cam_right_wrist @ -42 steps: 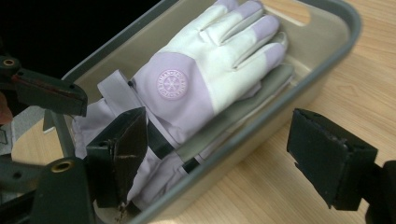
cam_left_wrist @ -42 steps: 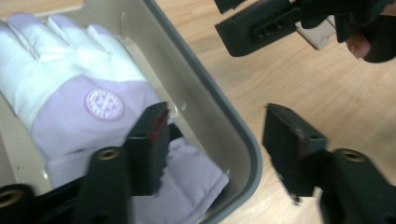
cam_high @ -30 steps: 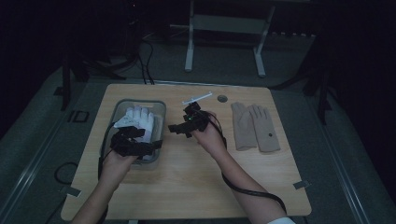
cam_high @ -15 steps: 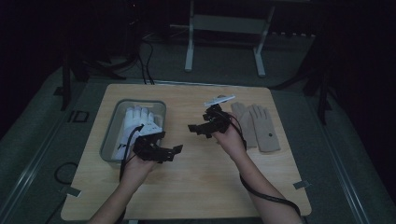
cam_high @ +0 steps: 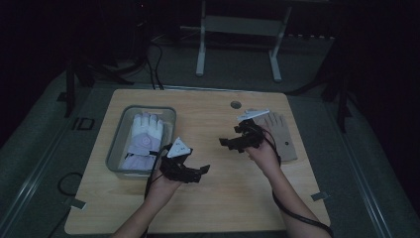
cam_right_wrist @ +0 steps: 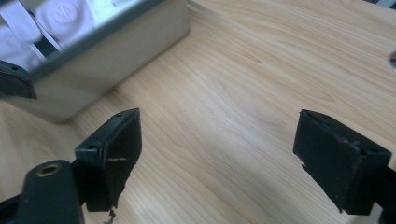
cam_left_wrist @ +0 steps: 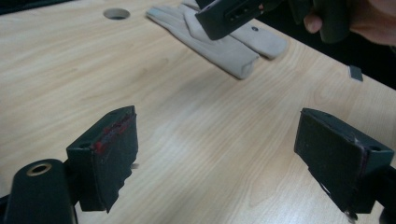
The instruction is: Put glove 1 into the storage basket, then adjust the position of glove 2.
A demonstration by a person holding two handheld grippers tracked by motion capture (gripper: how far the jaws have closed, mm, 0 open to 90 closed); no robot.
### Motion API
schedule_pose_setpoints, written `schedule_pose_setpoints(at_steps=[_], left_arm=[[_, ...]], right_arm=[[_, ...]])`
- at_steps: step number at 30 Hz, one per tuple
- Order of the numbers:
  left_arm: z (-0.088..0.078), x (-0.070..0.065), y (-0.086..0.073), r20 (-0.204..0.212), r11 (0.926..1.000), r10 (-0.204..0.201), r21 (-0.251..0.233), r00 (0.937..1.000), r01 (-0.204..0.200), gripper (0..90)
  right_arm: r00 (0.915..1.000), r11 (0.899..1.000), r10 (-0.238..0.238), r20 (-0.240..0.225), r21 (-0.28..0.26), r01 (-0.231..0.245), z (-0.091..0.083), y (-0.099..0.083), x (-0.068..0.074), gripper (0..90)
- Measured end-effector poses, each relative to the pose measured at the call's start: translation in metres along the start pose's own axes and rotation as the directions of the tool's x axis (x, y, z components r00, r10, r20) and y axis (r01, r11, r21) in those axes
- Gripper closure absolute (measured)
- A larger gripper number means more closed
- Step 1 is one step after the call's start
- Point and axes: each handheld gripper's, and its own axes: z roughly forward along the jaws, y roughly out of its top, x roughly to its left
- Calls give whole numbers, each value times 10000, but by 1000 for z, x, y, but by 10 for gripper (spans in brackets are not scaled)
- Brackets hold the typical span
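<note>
Hands are pulling both claws away from the grey bin [cam_high: 116, 144], where the white glove [cam_high: 144, 136] is now lying. Left claw [cam_high: 198, 171] and right claw [cam_high: 229, 143] are both gaping wide, holding nothing. Tan glove [cam_high: 280, 135] is waiting beside the right claw, likely next.

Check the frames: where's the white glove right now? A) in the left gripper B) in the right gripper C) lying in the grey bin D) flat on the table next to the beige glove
C: the white glove lies inside the grey bin, and both the left gripper and right gripper have open, empty jaws over bare table.
</note>
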Motion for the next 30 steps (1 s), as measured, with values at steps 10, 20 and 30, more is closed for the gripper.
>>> schedule_pose_setpoints(at_steps=[10,20,30], left_arm=[[28,-11,-28,75,9993,378,66,9993,-378,139],[38,-11,-49,428,9991,350,-244,9985,-340,139],[37,-13,-57,210,9993,255,-261,9995,-250,21]], right_arm=[[9974,9998,205,690,-95,-199,-17,-33,-27,126],[9909,9961,630,1186,-688,-551,-30,-58,-72,210],[9778,9933,1068,1805,-626,-969,-22,-74,-121,337]])
